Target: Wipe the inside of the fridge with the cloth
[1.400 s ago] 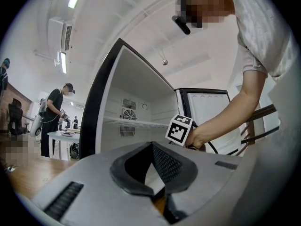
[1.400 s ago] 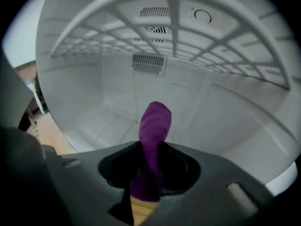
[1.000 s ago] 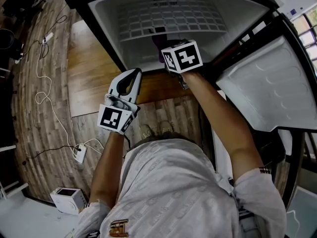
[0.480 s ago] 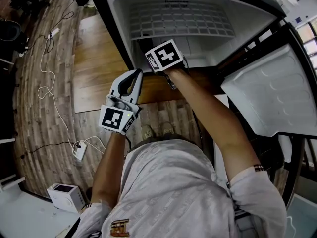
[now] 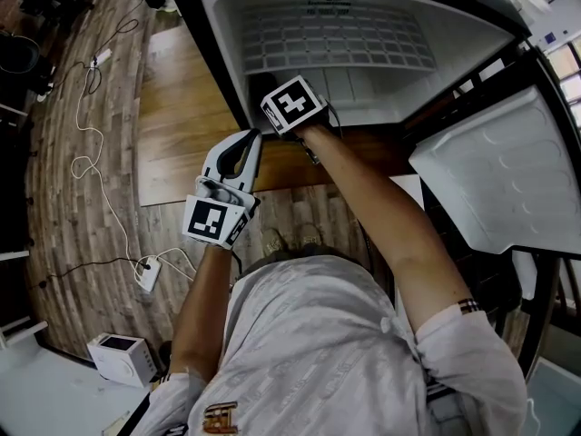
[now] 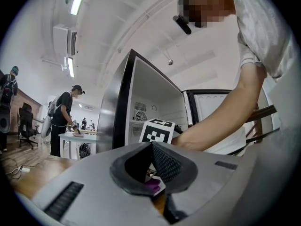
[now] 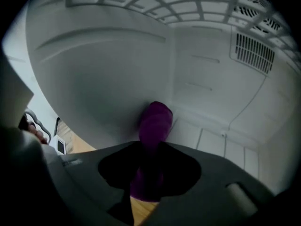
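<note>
The fridge [image 5: 227, 25] stands open with a white inside and a wire shelf [image 5: 336, 39] across it. My right gripper [image 5: 293, 104] reaches into the lower left of the compartment. It is shut on a purple cloth [image 7: 155, 119], whose folded end presses on the white wall [image 7: 103, 79] near the left back corner. My left gripper [image 5: 247, 139] hangs outside in front of the fridge, shut and empty. In the left gripper view, a bit of the purple cloth [image 6: 153, 185] shows through the loop of the jaws.
The fridge door [image 5: 490, 171] swings open at the right. A vent grille [image 7: 254, 51] sits on the back wall. On the wooden floor at the left lie cables, a power strip [image 5: 145, 278] and a white box [image 5: 118, 360]. A person [image 6: 61, 119] stands at a table behind.
My right gripper has slid left across the lower part of the fridge with the cloth. The left gripper has stayed in place.
</note>
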The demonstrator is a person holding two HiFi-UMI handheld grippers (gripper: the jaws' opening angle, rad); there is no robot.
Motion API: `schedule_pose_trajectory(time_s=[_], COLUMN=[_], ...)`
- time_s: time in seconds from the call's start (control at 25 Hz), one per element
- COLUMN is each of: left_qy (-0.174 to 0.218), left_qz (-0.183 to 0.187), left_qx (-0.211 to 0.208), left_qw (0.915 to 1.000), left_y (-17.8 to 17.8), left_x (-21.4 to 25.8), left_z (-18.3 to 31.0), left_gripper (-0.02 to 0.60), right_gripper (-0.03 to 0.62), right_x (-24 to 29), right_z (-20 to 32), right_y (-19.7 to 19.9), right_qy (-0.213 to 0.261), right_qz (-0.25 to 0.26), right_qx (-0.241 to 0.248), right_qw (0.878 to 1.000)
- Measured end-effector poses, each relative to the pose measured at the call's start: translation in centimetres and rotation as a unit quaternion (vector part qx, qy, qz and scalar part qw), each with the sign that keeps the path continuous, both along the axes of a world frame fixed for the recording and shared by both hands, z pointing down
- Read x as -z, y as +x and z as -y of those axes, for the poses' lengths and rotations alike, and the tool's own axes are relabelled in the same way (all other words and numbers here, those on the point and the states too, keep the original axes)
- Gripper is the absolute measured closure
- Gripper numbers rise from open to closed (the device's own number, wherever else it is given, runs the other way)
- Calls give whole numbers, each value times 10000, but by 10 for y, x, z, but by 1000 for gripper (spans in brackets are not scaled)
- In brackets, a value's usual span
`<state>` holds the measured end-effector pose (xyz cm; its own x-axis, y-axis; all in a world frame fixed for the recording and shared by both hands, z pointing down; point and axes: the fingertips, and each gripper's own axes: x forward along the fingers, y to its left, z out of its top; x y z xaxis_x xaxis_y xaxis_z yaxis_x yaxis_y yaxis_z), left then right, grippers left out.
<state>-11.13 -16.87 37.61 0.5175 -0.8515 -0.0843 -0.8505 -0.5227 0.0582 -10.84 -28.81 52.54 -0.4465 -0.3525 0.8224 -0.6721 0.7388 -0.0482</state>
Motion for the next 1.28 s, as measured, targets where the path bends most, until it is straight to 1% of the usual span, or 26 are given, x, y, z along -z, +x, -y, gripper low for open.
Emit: schedule_pose_trajectory(time_s=[0.28, 0.52, 0.88, 1.28], left_qy=[-47, -63, -45, -29], left_qz=[-4, -5, -16, -16], left_qx=[2, -32, -205, -413], left_qw=[10000, 10000, 9998, 9991], left_y=[-1, 3, 19, 38], left_x=[-3, -5, -5, -5], left_z=[0, 0, 4, 6], left_gripper=[581, 581, 581, 581], right_gripper=[480, 480, 480, 480], right_x=[-3, -3, -4, -6], right_z=[6, 14, 28, 41], right_y=[10, 33, 96, 168], right_qy=[78, 190, 276, 331], right_qz=[-181, -368, -633, -924], right_qx=[27, -94, -535, -1104], right_qw=[9998, 9991, 9962, 9890])
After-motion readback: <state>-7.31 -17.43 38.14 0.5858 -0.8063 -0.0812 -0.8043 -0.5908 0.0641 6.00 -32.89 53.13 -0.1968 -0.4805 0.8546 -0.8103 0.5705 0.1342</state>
